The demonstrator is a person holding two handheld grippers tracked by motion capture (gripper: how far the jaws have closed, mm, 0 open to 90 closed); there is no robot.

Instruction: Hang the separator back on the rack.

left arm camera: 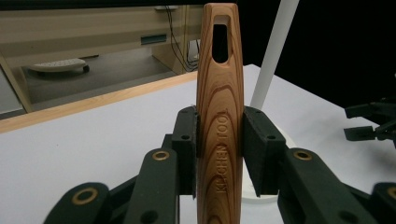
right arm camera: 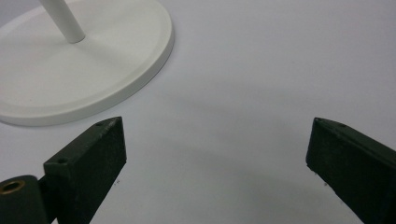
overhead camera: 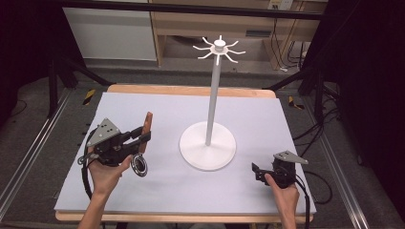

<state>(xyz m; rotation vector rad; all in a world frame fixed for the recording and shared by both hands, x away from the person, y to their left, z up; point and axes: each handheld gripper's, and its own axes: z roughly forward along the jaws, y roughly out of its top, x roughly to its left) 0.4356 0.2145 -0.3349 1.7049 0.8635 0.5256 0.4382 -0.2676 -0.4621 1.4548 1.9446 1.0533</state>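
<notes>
We see our left gripper (left arm camera: 219, 154) pinching the wooden handle of a kitchen utensil (left arm camera: 219, 93), its metal ring end (overhead camera: 139, 165) hanging just above the pale grey table mat (overhead camera: 157, 191). Our right gripper (right arm camera: 215, 154) rests with jaws spread wide, nothing between them, near the white hook stand's round base (overhead camera: 207, 145).

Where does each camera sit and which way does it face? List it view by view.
High view: above the person's side, facing forward and down on the table; forearms, both grippers show.
Left gripper view: on the left gripper, along jaws clamping the wooden handle.
Right gripper view: on the right gripper, down past open jaws.
All views share the white stand.
</notes>
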